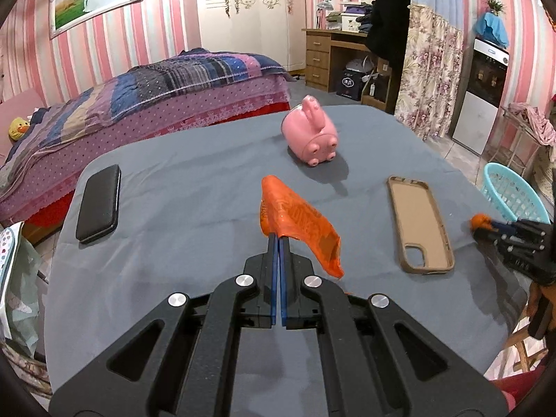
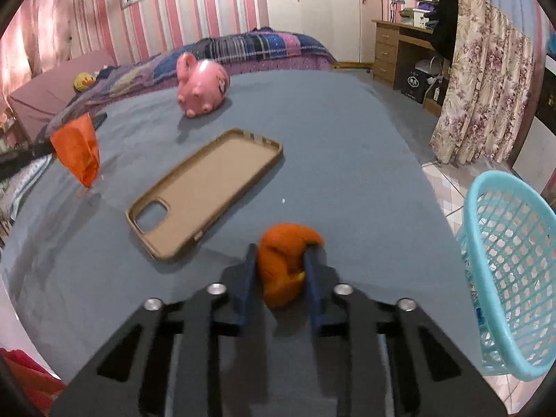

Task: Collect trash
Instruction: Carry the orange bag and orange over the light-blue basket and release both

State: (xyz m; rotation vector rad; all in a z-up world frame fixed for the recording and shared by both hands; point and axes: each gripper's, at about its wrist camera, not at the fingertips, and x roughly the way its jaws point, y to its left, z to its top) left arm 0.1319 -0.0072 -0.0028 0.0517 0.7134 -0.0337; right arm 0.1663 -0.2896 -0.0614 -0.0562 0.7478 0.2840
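We see the left hand-held gripper (image 1: pixel 279 239) clamped on an orange wrapper (image 1: pixel 299 222); the right hand-held gripper (image 2: pixel 280 255) pinches an orange peel (image 2: pixel 283 264) above the table (image 2: pixel 347 160)

Home bedroom, quilted bed (image 1: pixel 139 104), white wardrobe (image 1: pixel 243 14), pink striped wallpaper (image 1: pixel 87 52)

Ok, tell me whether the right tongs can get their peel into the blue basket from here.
Probably yes. The right tongs grip the orange peel, and the blue basket stands just off the table edge beside them, with nothing between.
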